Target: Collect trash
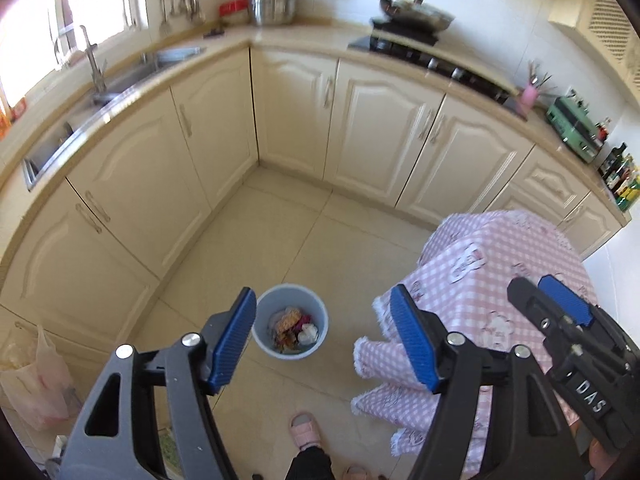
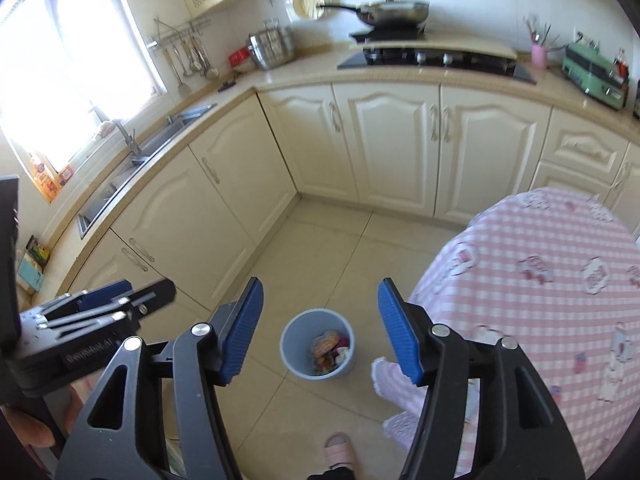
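Pink checked tablecloth (image 2: 532,280), cream cabinets (image 2: 396,140), sink (image 1: 120,80), frying pan (image 2: 394,12).

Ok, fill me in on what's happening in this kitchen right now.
A person stands in the kitchen holding a two-finger gripper in each hand, collecting trash. The left gripper and the right gripper are both open and hold nothing, poised above the floor. Below them a light blue trash bin stands upright on the tiled floor, with wrappers and crumpled scraps already inside. Beside it is a table draped in a pink checked tablecloth. No loose trash shows on the visible floor or the tablecloth.
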Motion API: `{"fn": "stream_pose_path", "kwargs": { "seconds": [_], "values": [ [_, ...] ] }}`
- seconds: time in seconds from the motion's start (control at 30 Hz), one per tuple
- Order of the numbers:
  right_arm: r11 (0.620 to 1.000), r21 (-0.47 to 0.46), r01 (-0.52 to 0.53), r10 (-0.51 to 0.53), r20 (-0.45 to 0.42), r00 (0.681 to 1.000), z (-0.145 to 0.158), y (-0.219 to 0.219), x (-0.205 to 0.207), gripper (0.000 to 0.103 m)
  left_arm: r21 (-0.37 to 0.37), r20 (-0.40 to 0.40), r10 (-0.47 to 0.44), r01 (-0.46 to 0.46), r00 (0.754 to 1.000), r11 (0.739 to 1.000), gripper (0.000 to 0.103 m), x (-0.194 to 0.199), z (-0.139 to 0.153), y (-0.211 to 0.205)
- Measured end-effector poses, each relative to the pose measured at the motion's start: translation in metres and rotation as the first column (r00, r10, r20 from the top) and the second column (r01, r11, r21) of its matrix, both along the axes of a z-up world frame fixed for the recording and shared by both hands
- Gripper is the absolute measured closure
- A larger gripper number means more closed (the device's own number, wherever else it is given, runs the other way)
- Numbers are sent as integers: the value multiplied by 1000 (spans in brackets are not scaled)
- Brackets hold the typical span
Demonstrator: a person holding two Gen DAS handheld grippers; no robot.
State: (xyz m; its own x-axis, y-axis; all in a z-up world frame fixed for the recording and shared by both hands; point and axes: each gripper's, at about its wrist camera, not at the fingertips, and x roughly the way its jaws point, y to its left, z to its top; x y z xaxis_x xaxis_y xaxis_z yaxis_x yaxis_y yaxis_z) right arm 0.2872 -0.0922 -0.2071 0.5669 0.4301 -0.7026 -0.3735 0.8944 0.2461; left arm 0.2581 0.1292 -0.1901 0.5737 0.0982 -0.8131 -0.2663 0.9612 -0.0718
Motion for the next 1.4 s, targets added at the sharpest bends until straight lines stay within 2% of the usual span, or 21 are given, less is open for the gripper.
{"fn": "stream_pose_path", "kwargs": {
  "seconds": [0.23,0.33,0.53,0.83,0.93,1.13,1.4],
  "values": [
    [1000,1,-13,13,119,993,39,-62,-58,43,36,134,11,-16,991,999,33,-63,46,-61],
    [1000,9,-8,6,177,984,57,-90,-84,39,56,199,4,-15,980,998,22,-92,65,-89],
    [1000,18,3,-7,273,962,84,-123,-130,32,124,267,-27,-7,963,992,17,-139,96,-133],
    [999,26,21,-29,346,938,104,-149,-172,27,175,335,-38,-22,942,984,12,-185,127,-154],
    [999,27,25,-34,382,924,111,-151,-184,20,175,364,-44,-22,931,984,11,-198,136,-156],
    [999,24,31,-38,421,906,121,-155,-199,20,190,399,-65,-13,915,982,11,-218,145,-161],
    [999,13,53,-53,455,889,123,-161,-213,11,217,435,-101,4,895,976,11,-232,154,-168]
  ]
}}
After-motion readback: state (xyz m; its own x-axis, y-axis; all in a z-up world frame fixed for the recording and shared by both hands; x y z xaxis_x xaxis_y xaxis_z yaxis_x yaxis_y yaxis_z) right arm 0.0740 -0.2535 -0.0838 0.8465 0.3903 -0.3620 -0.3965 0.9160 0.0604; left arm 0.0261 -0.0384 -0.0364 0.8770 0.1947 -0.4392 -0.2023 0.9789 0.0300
